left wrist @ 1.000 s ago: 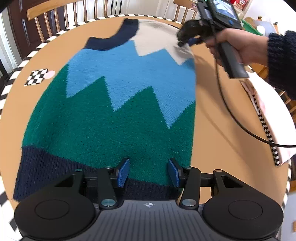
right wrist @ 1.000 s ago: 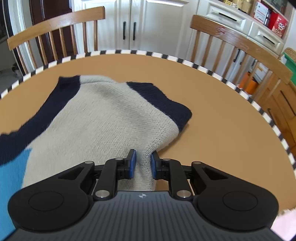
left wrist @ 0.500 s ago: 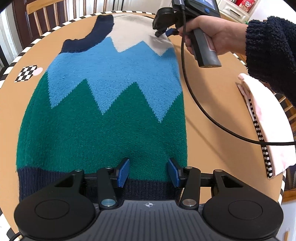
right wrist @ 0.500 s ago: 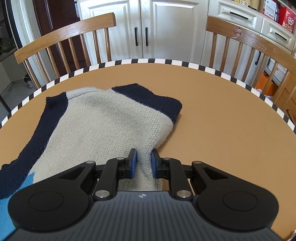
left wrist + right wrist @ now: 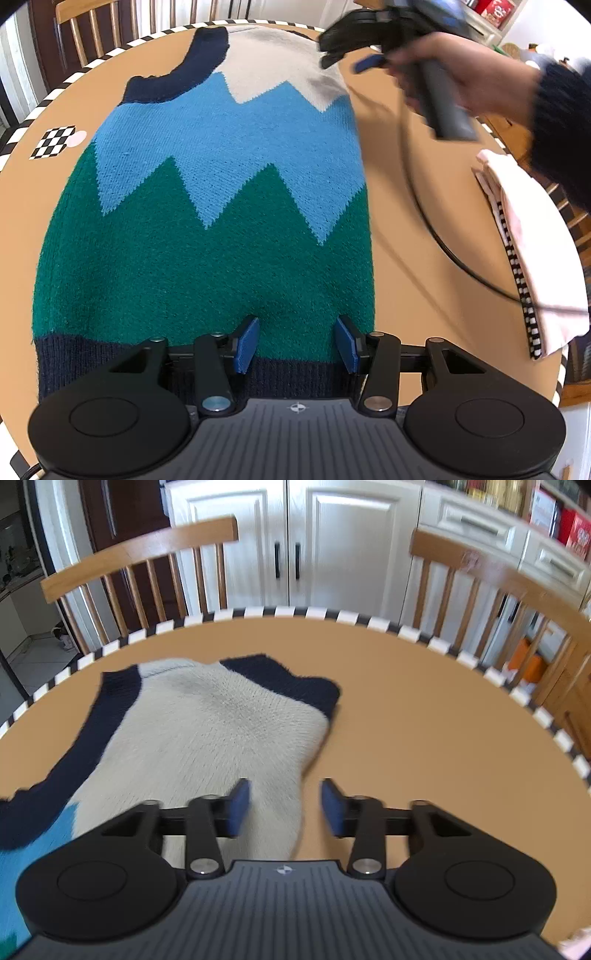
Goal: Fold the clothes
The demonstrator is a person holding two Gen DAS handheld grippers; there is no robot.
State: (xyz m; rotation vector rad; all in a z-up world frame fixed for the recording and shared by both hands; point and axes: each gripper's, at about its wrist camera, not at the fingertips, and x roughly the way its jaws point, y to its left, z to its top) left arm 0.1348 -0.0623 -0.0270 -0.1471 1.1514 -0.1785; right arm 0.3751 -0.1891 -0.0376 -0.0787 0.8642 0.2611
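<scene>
A knitted sweater [image 5: 221, 206] with green, blue and cream zigzag bands and navy trim lies flat on the round orange table [image 5: 424, 221]. My left gripper [image 5: 297, 341] is open over the navy hem at the near edge, jaws apart above the knit. My right gripper [image 5: 282, 805] is open over the cream shoulder part [image 5: 207, 731] by the sweater's right edge, and holds nothing. It also shows blurred in the left wrist view [image 5: 351, 55], held by a hand above the far right shoulder.
A folded pink-white cloth with checked trim [image 5: 532, 251] lies at the table's right edge. A checkered marker [image 5: 53, 142] is on the table at the left. Wooden chairs [image 5: 140, 576] and white cabinets [image 5: 295, 542] stand beyond the far rim. A black cable [image 5: 436, 229] trails across the table.
My right gripper has opened and let go of the cream shoulder fabric, which now lies on the table. The left gripper stays open over the hem.
</scene>
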